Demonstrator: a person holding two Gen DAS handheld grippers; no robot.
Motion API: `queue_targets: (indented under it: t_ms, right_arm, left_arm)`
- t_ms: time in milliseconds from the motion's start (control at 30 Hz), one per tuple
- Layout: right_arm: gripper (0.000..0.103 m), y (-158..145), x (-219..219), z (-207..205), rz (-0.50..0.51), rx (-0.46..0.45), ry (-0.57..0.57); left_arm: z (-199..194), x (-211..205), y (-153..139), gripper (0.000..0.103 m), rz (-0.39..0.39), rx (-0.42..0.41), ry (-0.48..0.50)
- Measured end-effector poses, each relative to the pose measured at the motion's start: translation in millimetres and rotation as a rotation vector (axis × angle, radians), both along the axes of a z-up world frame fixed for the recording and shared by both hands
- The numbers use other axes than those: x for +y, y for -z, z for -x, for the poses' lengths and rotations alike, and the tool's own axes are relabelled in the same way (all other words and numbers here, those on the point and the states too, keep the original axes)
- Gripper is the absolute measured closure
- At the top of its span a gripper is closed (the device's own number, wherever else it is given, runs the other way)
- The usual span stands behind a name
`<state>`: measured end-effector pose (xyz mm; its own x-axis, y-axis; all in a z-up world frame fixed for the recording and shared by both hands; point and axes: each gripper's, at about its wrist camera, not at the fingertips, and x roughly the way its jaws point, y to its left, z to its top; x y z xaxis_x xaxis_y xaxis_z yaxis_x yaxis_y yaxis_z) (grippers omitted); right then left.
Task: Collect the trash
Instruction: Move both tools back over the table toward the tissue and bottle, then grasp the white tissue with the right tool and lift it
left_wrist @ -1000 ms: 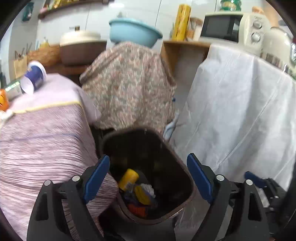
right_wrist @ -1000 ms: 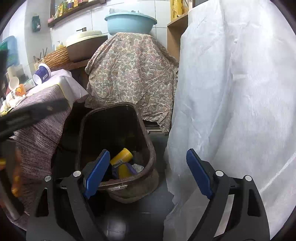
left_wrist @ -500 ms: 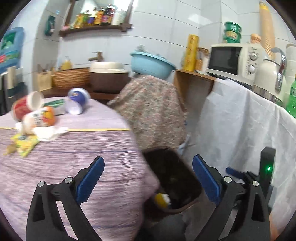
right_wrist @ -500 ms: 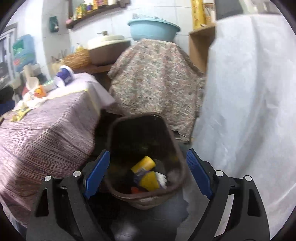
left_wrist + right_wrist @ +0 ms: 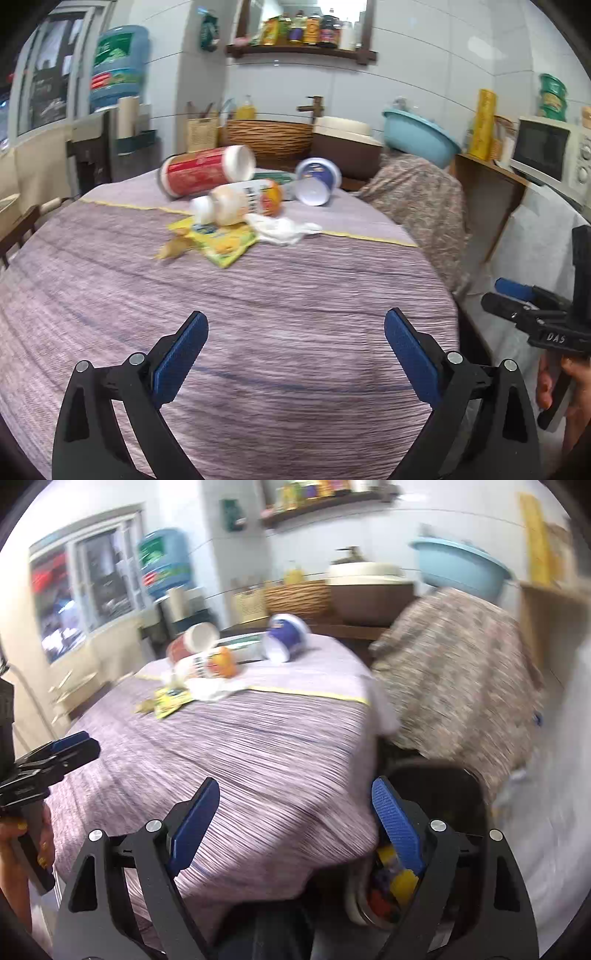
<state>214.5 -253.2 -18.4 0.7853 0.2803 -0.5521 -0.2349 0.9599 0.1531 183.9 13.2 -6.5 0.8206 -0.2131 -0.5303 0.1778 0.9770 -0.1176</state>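
Observation:
Trash lies at the far side of the purple-clothed table: a red canister on its side, a pale bottle with an orange label, a blue cup on its side, a yellow wrapper and a crumpled white tissue. My left gripper is open and empty above the near table. My right gripper is open and empty over the table's right edge. The dark bin stands below it with several pieces of trash inside.
A floral-covered object and a white-draped counter stand right of the table. A wicker basket, a pot and a blue basin sit behind. A microwave is at the right. A water jug is at the left.
Both grippers have swung up and left from the bin to the table. The trash pile on the table has come into full view. Both stay open.

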Motion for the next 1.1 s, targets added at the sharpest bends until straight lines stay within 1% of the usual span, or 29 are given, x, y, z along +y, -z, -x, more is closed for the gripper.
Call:
queue_targets:
  t_ms: [167, 300, 467, 533, 633, 700, 800, 900, 1000, 1033, 1067, 1100]
  right_arm:
    - [0.019, -10.5, 47.5, -20.6, 0.051, -0.004, -0.107]
    - [0.019, -16.2, 78.0, -45.7, 0.068, 0.008, -0.177]
    - [0.019, -19.7, 123.8, -91.7, 0.124, 0.034, -0.28]
    - [0.019, -18.7, 141.5, -111.3, 0.158, 0.033, -0.304]
    - [0.019, -12.7, 162.5, -141.8, 0.184, 0.056, -0.337]
    - [0.019, -6.3, 178.9, -162.9, 0.236, 0.069, -0.347]
    - [0.023, 0.8, 192.6, -185.2, 0.296, 0.077, -0.356]
    - [0.028, 10.5, 202.6, -203.8, 0.346, 0.096, -0.346]
    - [0.033, 18.3, 208.0, -218.4, 0.374, 0.109, -0.352]
    - [0.036, 21.6, 209.1, -223.6, 0.387, 0.117, -0.351]
    - [0.043, 24.5, 209.3, -228.3, 0.396, 0.126, -0.353]
    - [0.047, 26.5, 208.6, -228.9, 0.393, 0.131, -0.358]
  left_arm:
    - [1.4, 31.2, 1.1, 0.008, 0.011, 0.011, -0.064]
    - [0.7, 48.2, -0.3, 0.008, -0.007, 0.01, -0.089]
    - [-1.4, 65.6, 0.5, 0.008, 0.001, 0.029, -0.1]
    - [-1.4, 69.0, 0.4, 0.008, -0.011, 0.028, -0.107]
    - [-2.3, 73.1, -0.4, 0.008, -0.035, 0.029, -0.103]
    - [-1.7, 75.8, -1.8, 0.008, -0.045, 0.027, -0.098]
    - [-2.5, 79.6, -2.6, 0.008, -0.052, 0.028, -0.089]
    - [-6.1, 83.0, -2.1, 0.008, -0.044, 0.036, -0.078]
    - [-11.9, 84.0, -2.5, 0.008, -0.039, 0.046, -0.055]
    - [-14.0, 83.6, -3.0, 0.008, -0.041, 0.046, -0.043]
    - [-15.3, 83.1, -3.5, 0.008, -0.044, 0.045, -0.034]
    - [-18.1, 82.4, -4.3, 0.008, -0.048, 0.041, -0.02]
